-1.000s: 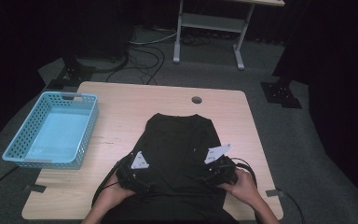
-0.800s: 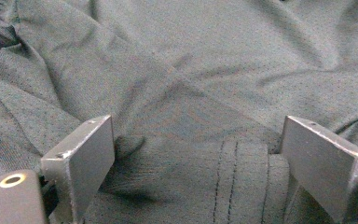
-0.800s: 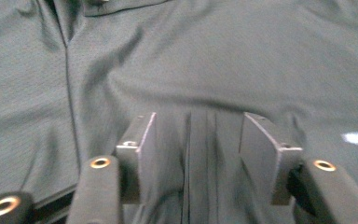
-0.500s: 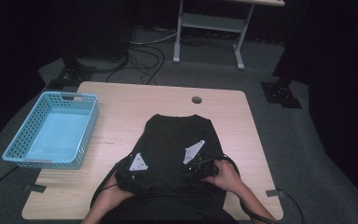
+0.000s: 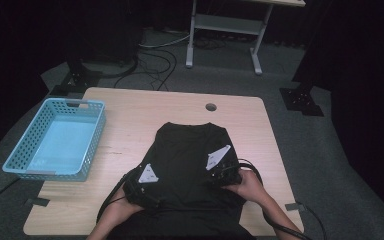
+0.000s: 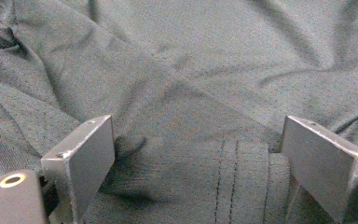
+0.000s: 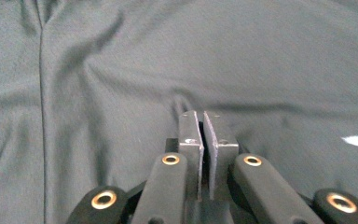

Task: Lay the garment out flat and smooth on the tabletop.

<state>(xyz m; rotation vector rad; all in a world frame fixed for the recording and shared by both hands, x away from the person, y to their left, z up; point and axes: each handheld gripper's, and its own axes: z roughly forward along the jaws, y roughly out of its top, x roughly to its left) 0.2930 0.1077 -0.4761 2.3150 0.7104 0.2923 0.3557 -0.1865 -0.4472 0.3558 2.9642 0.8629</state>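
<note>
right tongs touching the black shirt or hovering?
Touching. The right gripper view shows the right tongs, which have just been closing, shut with their tips pressed into the black shirt, fabric puckering at them; whether a fold is pinched between them is unclear.

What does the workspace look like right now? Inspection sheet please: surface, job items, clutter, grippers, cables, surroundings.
Surface: wooden table, round grommet hole near far edge.
Job's things: black shirt spread flat, hem toward the person.
Clutter: light blue basket on the table's left edge, nothing seen in it.
Grippers: left gripper open, a folded, stitched edge of the shirt between its jaws; right gripper jaws just closed, pinching a small fold of shirt.
Cables: black gripper cable looping at right; more on the floor.
Surroundings: grey carpet, white desk frame behind, dark curtains.
</note>
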